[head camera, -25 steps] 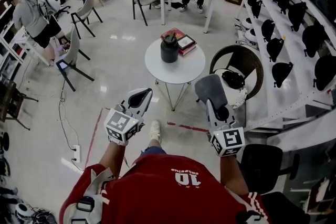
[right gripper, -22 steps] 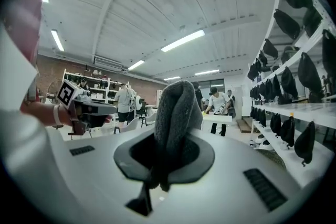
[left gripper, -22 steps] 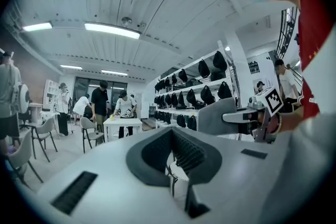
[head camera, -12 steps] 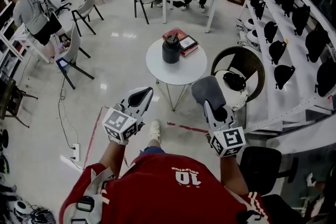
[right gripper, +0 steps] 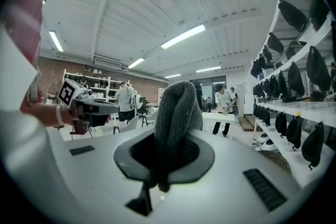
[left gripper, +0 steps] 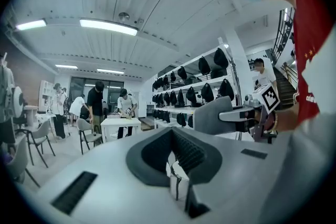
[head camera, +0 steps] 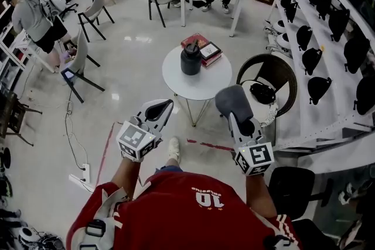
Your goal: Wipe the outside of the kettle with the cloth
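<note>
Left claw [head camera: 159, 107]: pressed together, nothing between the jaws, confirmed in the left gripper view. Held out in front of the person, over bare floor.

Right claw [head camera: 240, 117]: pinching the grey cloth [head camera: 231, 99]. The cloth bunches up past the jaw tips, with a short tail hanging below them in the right gripper view.

Both claws are level with each other, apart and well short of the table.

Kettle [head camera: 190, 58]: dark, upright, on the round white table [head camera: 176, 82] ahead, slightly left of centre. Not touched by either claw. Just right of it, a small stack of books [head camera: 206, 50], red cover at the bottom.

Round wicker chair [head camera: 265, 67] to the table's right, something dark on its seat. Red tape line [head camera: 208, 142] on the floor between the person and the table.
</note>
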A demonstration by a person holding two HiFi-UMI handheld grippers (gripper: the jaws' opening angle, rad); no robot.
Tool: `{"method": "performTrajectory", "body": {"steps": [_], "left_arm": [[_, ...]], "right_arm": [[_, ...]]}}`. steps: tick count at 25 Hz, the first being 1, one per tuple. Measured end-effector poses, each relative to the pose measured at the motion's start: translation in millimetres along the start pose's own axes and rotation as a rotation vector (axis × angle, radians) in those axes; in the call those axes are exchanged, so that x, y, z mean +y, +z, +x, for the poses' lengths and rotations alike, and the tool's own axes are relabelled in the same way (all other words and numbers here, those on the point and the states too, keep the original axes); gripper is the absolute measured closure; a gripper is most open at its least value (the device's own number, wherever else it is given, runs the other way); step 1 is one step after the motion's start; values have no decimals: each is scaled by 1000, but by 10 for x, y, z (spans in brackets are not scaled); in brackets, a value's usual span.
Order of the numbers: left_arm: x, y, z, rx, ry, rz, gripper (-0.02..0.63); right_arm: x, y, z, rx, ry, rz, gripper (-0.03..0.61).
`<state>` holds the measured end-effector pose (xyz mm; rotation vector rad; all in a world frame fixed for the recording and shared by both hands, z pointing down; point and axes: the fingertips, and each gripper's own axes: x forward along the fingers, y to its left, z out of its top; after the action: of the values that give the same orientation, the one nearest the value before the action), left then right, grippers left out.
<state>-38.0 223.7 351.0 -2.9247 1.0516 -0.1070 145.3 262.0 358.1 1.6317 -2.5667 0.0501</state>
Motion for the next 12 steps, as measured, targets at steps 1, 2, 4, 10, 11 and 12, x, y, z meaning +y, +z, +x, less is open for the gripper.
{"method": "performTrajectory", "body": {"steps": [1,2,4,10,11,12], "left_arm": [[35,4,37,5,-1,13,609],[83,20,78,6,-2,22,609],[210,57,163,5,-3,24,609],[661,176,440,-33,-5,12,609],[728,184,499,-35,-8,9,609],[786,188,560,-35,-11,6,609]], "right_arm": [[-19,10,44,1,-1,3,532],[-38,26,97,1,-3,6,532],[-80,63,219,3,-9,9,532],[-281,159,616,6,-33,18,532],[-325,174,679,9,-38,21,532],[-368,186,738,12,-42,23,532]]}}
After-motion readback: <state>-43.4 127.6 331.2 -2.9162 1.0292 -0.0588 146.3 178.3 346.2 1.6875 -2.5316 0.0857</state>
